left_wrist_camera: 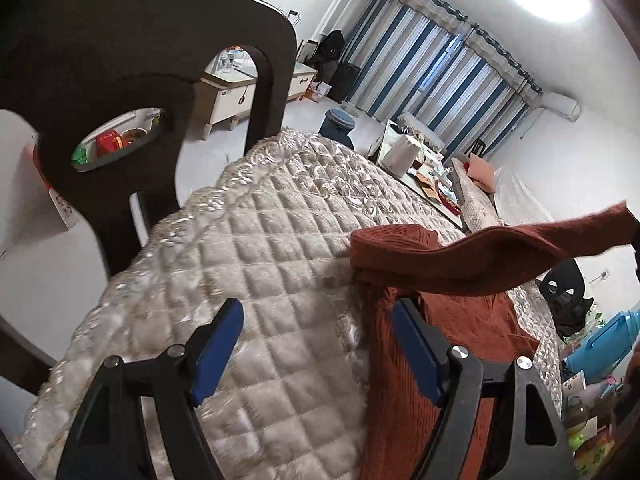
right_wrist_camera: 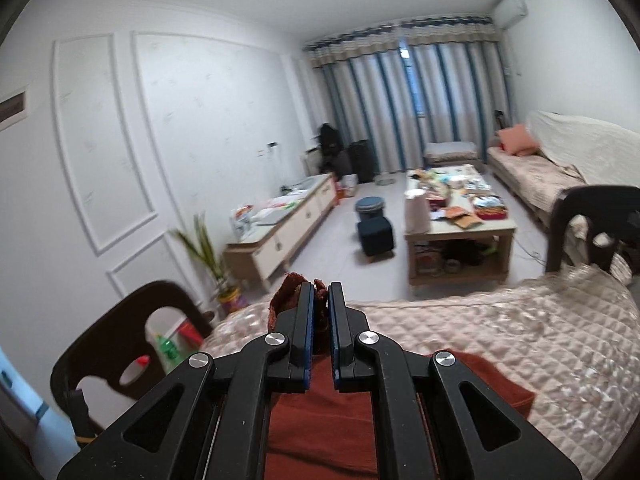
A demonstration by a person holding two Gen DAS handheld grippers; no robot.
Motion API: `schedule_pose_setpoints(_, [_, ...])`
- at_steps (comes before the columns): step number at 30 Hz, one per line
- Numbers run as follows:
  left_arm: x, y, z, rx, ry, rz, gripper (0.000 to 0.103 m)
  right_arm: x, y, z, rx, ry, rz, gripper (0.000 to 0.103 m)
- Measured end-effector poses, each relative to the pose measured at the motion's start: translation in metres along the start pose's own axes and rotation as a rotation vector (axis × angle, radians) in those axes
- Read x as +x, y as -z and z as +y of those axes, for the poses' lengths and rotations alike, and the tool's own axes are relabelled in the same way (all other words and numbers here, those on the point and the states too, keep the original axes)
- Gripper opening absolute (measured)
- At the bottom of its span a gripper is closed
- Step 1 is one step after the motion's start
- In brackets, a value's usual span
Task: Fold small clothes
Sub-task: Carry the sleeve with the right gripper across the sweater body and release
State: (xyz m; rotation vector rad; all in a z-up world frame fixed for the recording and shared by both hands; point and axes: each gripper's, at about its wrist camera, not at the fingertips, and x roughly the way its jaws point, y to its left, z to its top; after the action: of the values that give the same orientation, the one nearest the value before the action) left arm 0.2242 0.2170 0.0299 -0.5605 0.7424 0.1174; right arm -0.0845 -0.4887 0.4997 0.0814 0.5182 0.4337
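A rust-red knitted garment [left_wrist_camera: 404, 400] lies on the quilted beige table cover [left_wrist_camera: 256, 264]. One sleeve [left_wrist_camera: 500, 252] is lifted off the body and stretches away to the right edge of the left wrist view. My left gripper [left_wrist_camera: 320, 324] hovers open over the cover at the garment's left edge, with nothing between its blue pads; the right pad [left_wrist_camera: 416, 348] is over the knit. In the right wrist view my right gripper [right_wrist_camera: 320, 304] is shut on a bunch of the red fabric [right_wrist_camera: 290, 288], and the rest of the garment [right_wrist_camera: 332, 416] hangs below it.
Dark wooden chairs [left_wrist_camera: 120, 64] [right_wrist_camera: 116, 344] [right_wrist_camera: 592, 220] stand against the table's edges. Beyond are a cluttered coffee table [right_wrist_camera: 460, 208], small stools [right_wrist_camera: 374, 228], a low cabinet [right_wrist_camera: 280, 224], a sofa [right_wrist_camera: 560, 160] and striped curtains. Bottles and a blue jug [left_wrist_camera: 600, 340] crowd the right side.
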Motion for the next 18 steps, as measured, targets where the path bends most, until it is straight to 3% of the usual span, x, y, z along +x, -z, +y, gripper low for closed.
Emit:
schedule_pose_setpoints(7, [0.028,-0.014,-0.019,0.070,-0.070,-0.003,0.079,-0.005,0.007,-0.052,0.130,0.119,0.010,0.006])
schedule_pose_setpoints(18, [0.063,-0.016,-0.048,0.109,-0.041,0.054,0.079,0.002,0.037,-0.101,0.219,0.172,0.121,0.007])
